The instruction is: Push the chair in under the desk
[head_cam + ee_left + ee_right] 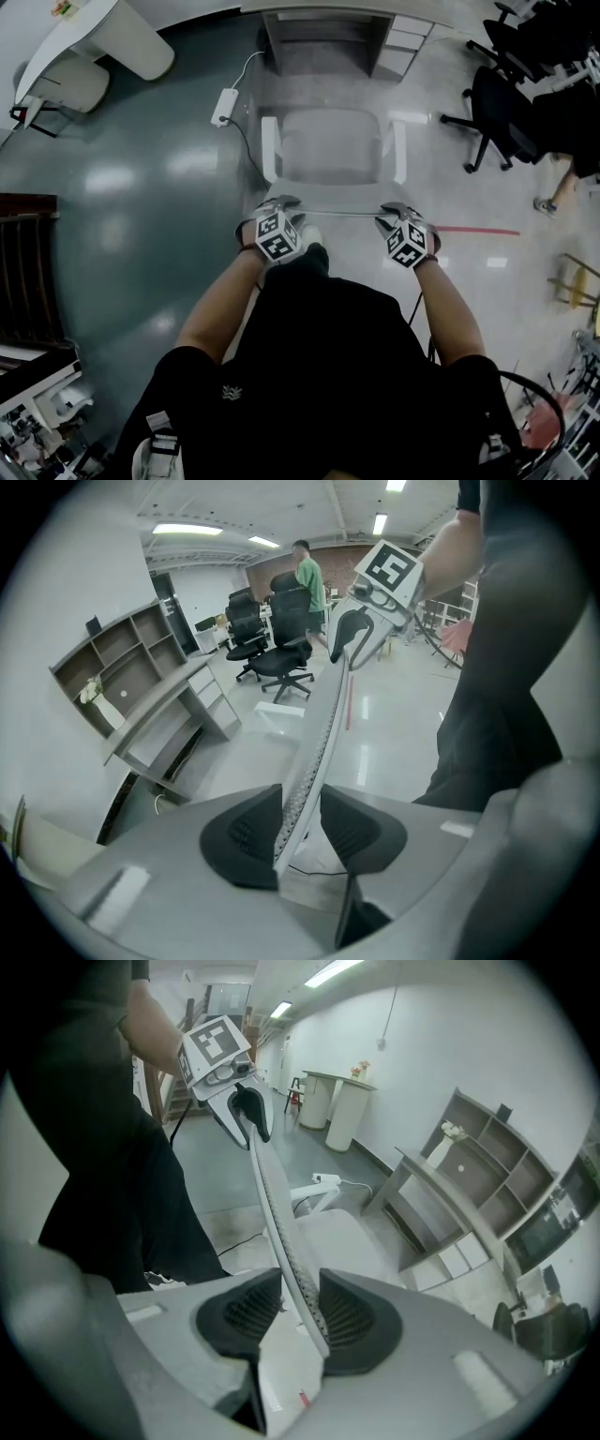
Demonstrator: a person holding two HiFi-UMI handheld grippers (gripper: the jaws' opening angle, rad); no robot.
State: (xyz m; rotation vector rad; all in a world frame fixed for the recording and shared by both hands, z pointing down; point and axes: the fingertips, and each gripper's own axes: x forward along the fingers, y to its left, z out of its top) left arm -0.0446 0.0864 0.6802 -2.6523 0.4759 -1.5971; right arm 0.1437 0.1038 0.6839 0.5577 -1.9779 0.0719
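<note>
A white mesh-backed chair [328, 145] stands in front of the grey desk [328, 14], its seat just short of the desk opening. I stand behind it. My left gripper [281, 202] and right gripper [394, 208] sit on the top rim of the backrest [337, 213], one near each end. In the left gripper view the rim [314, 742] runs between the pads of the left gripper [302, 827], which press on it. In the right gripper view the rim [281, 1232] lies against one pad of the right gripper [300, 1312], with a thin gap at the other.
A white power strip [223, 105] and its cable lie on the floor left of the chair. A drawer unit [403, 47] stands under the desk's right side. Black office chairs [497, 103] crowd the far right, and a person in green [309, 574] stands among them.
</note>
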